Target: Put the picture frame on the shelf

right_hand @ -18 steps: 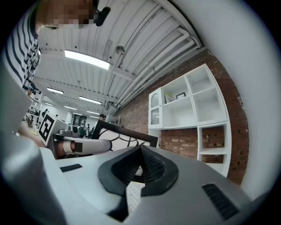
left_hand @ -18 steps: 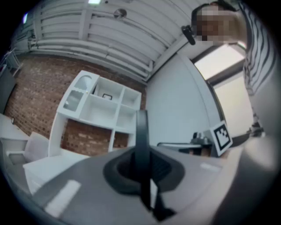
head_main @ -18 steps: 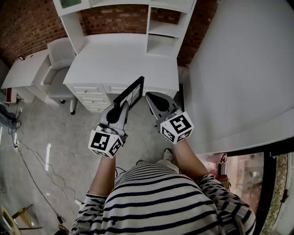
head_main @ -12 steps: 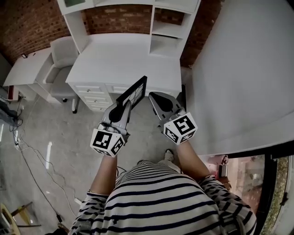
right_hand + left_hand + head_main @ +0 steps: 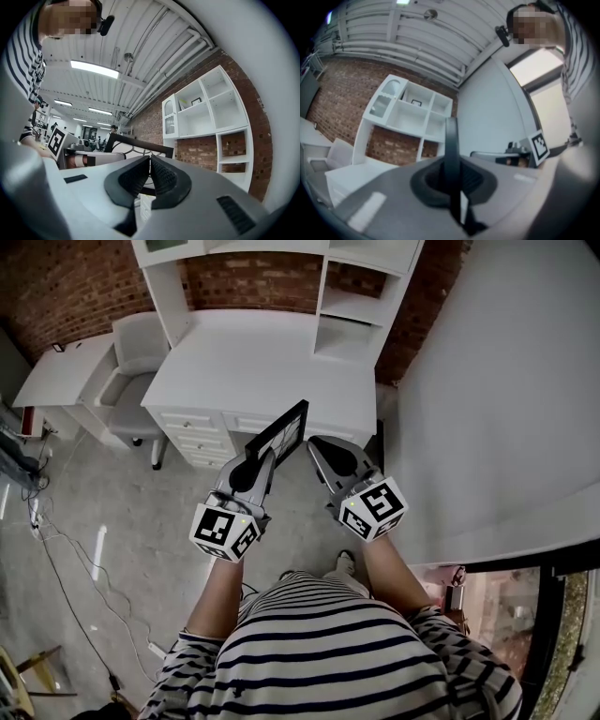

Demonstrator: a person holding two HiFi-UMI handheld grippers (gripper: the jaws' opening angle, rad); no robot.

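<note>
A black picture frame with a pale patterned picture is held upright above the floor, in front of the white desk. My left gripper is shut on the frame's lower edge; in the left gripper view the frame stands edge-on between the pads. My right gripper hangs just right of the frame, its jaws shut with nothing between them. The frame shows behind its tips. The white shelf unit stands on the desk's back right.
The white desk has drawers facing me. A grey chair and a low white table stand at its left. A large white panel fills the right. Cables lie on the grey floor. Brick wall stands behind the shelf cubbies.
Both grippers and the frame have drifted slightly right and down in the head view. The desk and shelf have shifted the same way. The grip on the frame is unchanged.
</note>
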